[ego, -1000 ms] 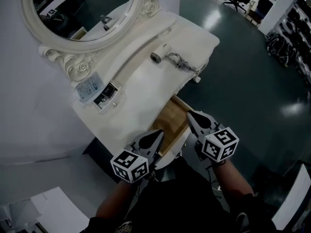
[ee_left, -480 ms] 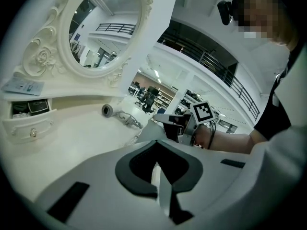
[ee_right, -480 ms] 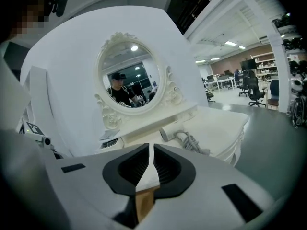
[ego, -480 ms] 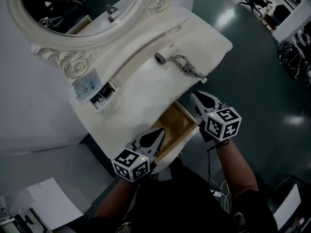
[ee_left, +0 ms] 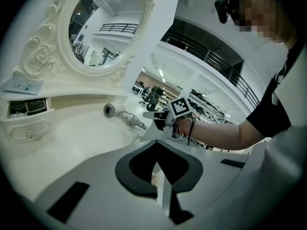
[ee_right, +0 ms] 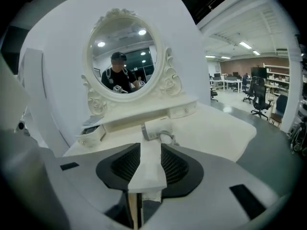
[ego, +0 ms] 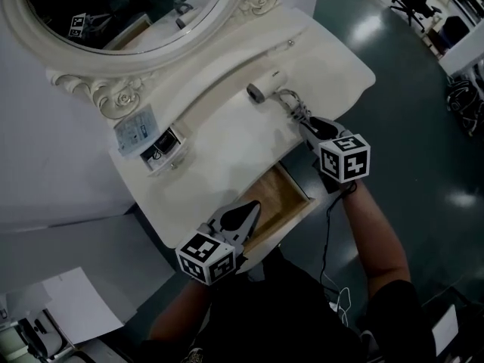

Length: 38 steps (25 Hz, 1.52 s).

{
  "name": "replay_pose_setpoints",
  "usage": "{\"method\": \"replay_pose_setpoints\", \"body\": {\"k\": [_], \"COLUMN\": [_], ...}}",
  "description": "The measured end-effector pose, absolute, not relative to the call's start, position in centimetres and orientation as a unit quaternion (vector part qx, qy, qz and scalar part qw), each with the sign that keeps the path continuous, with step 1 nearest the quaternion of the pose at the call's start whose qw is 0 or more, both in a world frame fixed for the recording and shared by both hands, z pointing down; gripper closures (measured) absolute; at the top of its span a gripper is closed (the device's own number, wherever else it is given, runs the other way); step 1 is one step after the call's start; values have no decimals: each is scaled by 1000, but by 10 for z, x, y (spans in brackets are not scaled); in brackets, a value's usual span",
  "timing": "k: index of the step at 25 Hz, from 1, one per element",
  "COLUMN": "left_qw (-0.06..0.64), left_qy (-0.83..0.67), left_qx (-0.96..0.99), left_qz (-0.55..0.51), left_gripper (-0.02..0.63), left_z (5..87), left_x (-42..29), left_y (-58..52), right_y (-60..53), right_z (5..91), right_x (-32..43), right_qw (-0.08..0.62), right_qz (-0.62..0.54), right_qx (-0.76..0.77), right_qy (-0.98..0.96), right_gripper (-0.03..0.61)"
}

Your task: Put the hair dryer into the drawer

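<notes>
The white hair dryer [ego: 265, 88] lies on the white dressing table [ego: 219, 138], its coiled cord [ego: 291, 104] trailing toward the table's right edge. My right gripper [ego: 305, 122] hovers just short of the cord, pointing at the dryer [ee_right: 153, 130]. Its jaws [ee_right: 151, 147] are opening, with nothing between them. The wooden drawer [ego: 276, 199] stands pulled out at the table's front, empty. My left gripper [ego: 253, 205] is at the drawer's left front corner, shut and holding nothing. From the left gripper [ee_left: 157, 145] view, the dryer [ee_left: 111, 110] is far ahead.
An ornate oval mirror [ego: 128, 6] rises at the back. A small open drawer [ego: 162, 151] with a packet [ego: 136, 131] on top sits at the left of the tabletop. Dark floor lies beyond the right edge, and paper [ego: 76, 308] lies at the lower left.
My right gripper has left the drawer's right side and moved up to the dryer's cord, going from shut to open. The left gripper has shifted slightly along the drawer's front.
</notes>
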State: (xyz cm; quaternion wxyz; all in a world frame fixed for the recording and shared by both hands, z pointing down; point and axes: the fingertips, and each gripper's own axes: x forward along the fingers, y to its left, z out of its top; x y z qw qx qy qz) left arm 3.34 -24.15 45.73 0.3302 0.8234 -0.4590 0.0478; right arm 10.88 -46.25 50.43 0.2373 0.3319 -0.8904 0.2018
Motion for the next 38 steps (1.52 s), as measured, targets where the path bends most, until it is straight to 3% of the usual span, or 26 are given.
{"method": "replay_pose_setpoints", "body": {"k": [17, 24, 38], "left_qw": [352, 367, 367], "left_qy": [-515, -546, -546], "left_qx": [780, 751, 751], "left_qz": [54, 56, 57], "left_gripper": [611, 611, 611], "left_z": [473, 481, 482], "left_x": [3, -21, -31], "left_y": [-211, -194, -182], "right_y": [-562, -569, -566], "right_z": [587, 623, 626], "right_x": [64, 49, 44], "right_qw": [418, 498, 506], "right_qz": [176, 157, 133], "right_qx": [278, 258, 255], "right_qy": [-847, -813, -813], "right_gripper": [312, 308, 348]}}
